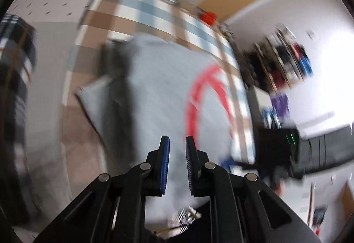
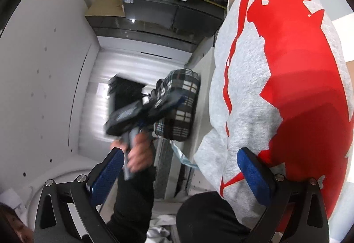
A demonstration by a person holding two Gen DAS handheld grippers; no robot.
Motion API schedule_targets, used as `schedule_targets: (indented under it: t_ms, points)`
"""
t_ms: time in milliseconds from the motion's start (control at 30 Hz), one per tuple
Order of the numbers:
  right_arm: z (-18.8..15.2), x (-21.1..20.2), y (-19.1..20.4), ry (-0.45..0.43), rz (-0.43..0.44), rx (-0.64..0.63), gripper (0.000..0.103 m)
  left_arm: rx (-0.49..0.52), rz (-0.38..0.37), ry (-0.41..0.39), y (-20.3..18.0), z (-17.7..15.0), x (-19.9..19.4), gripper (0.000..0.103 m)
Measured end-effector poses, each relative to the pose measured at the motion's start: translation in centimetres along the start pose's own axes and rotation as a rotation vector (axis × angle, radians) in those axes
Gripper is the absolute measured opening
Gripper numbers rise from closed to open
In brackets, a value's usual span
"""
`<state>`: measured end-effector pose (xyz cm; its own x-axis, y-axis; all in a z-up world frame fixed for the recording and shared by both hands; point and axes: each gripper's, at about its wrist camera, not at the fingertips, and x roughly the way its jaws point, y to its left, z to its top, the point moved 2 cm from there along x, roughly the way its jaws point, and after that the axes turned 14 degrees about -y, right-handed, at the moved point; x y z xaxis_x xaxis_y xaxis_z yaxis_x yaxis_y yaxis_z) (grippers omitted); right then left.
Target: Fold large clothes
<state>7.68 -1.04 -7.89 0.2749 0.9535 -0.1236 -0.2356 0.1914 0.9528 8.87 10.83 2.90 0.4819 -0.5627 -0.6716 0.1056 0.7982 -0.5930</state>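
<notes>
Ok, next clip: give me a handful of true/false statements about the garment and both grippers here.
1. The grey sweatshirt carries a red print. True.
2. The right gripper is clamped on the sweatshirt. False: its jaws stand wide apart, nothing pinched between them.
3. The left gripper has its jaws nearly together. True; no cloth shows between them.
4. The sweatshirt lies on a plain white sheet. False: the checked cloth under it is brown, blue and white.
5. A black-and-white plaid bundle sits beside the sweatshirt. True.
</notes>
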Motion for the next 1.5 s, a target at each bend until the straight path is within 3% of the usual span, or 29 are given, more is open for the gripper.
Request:
schedule_targets:
  t_ms: [67, 133, 200, 267, 300, 400, 467, 633, 700, 800, 900, 967, 1067, 1100, 1133, 1200, 1233, 1267, 1367, 1500]
  points:
    - [-0.1, 0.1, -0.3, -0.006, 0.008, 0.010, 0.103, 0.062, -0.043, 0.026, -1.9, -2.7, 0.1, 0.010]
    - [0.1, -0.7, -0.6, -0.021, 0.022, 0.027, 0.103, 0.112, -0.024, 0.062, -2.8, -4.7, 1.4, 0.010]
    - [0.0, -0.7, -0.7, -0.028, 0.039, 0.053, 0.103, 0.140, 0.091, 0.083, -1.6, -6.7, 3.3, 0.010]
    - [0.0, -1.0, -0.9, -0.040, 0.056, 0.078, 0.102, 0.079, 0.157, 0.097, 1.0, -7.9, 5.1, 0.010]
    - [0.0, -1.1, -1.1, -0.049, 0.069, 0.095, 0.102, 0.011, 0.144, 0.105, 2.6, -8.4, 6.0, 0.010]
    - [0.1, -1.4, -1.8, -0.068, 0.106, 0.147, 0.100, -0.141, 0.053, 0.028, 5.3, -9.1, 6.4, 0.010]
    - [0.3, -1.7, -2.2, -0.084, 0.134, 0.183, 0.099, -0.180, 0.019, -0.003, 5.8, -9.4, 6.6, 0.010]
    - [0.2, -1.4, -2.0, -0.092, 0.135, 0.185, 0.099, -0.221, 0.030, 0.009, 6.6, -9.0, 6.3, 0.009]
    - [-0.1, -1.1, -1.6, -0.086, 0.118, 0.151, 0.099, -0.197, 0.045, 0.008, 5.5, -8.4, 5.3, 0.009]
    - [-0.3, -1.4, -1.6, -0.085, 0.107, 0.138, 0.097, -0.114, 0.005, -0.044, 2.6, -6.9, 4.0, 0.010]
    - [-0.2, -1.5, -2.4, -0.089, 0.085, 0.170, 0.085, -0.094, 0.013, -0.072, 1.4, -5.3, 4.4, 0.010]
    - [-0.2, -1.6, -2.9, -0.086, 0.064, 0.181, 0.073, -0.119, 0.000, -0.050, 1.7, -4.7, 5.9, 0.010]
    - [-0.4, -1.7, -3.1, -0.076, 0.032, 0.163, 0.067, -0.165, 0.033, -0.028, 3.6, -6.2, 8.6, 0.010]
    - [-0.4, -1.8, -2.9, -0.072, 0.020, 0.150, 0.067, -0.188, 0.001, -0.050, 4.2, -7.0, 9.0, 0.010]
    - [-0.4, -1.7, -2.4, -0.060, -0.007, 0.128, 0.070, -0.200, -0.021, -0.073, 4.4, -7.4, 8.7, 0.010]
    - [-0.1, -1.6, -0.5, -0.027, -0.066, 0.069, 0.087, -0.190, -0.037, -0.105, 4.6, -7.9, 8.3, 0.007]
    - [0.3, -1.6, 0.6, -0.027, -0.086, 0.024, 0.100, -0.187, -0.041, -0.108, 4.6, -8.1, 8.0, 0.007]
    - [0.9, -1.9, 2.2, -0.045, -0.127, -0.058, 0.103, -0.191, -0.049, -0.111, 4.7, -8.2, 7.7, 0.007]
    - [3.0, -1.2, 6.6, -0.042, -0.421, -0.398, 0.103, -0.209, -0.059, -0.102, 5.4, -8.5, 7.7, 0.002]
    - [5.9, 4.0, 7.8, 0.123, -0.784, -0.653, 0.103, -0.150, -0.029, -0.107, 4.3, -8.9, 7.1, 0.002]
